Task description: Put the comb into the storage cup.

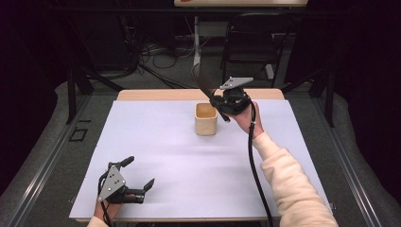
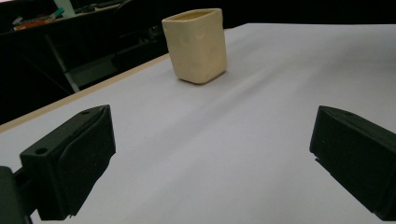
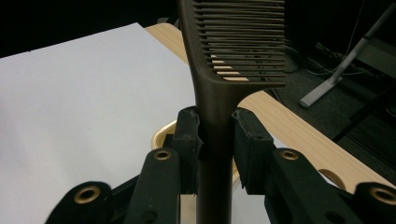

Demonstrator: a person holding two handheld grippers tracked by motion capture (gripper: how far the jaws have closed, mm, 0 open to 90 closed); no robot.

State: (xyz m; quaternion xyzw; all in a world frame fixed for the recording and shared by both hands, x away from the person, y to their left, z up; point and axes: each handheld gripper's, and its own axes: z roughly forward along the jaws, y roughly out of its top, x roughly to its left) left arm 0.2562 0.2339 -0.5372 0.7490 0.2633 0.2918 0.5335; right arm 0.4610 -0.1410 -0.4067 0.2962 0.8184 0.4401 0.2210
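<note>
Between the pads of the right tongs (image 3: pixel 215 140) stands a dark brown comb (image 3: pixel 233 56) — its handle is pinched on both sides, and its toothed end rises above and beyond the jaws. From the high view the right tongs (image 1: pixel 218 101) are lifted off the table and the comb (image 1: pixel 206 82) slants up and away from them. Directly below these tongs sits a cream, square-sided cup (image 1: pixel 206 118), upright on the white sheet; in the right gripper view its rim (image 3: pixel 163 133) peeks out just behind the left jaw. A person's right hand (image 1: pixel 243 116) in a pale sleeve carries the tongs, a black cable trailing down from them.

The left tongs (image 1: pixel 139 175) rest low near the table's (image 1: pixel 165 94) near edge, well apart from the cup — jaws spread wide, nothing between them. Through the left gripper view the cup (image 2: pixel 196 44) stands ahead of the open tongs (image 2: pixel 210 154), beyond bare white sheet (image 2: pixel 261 93).
</note>
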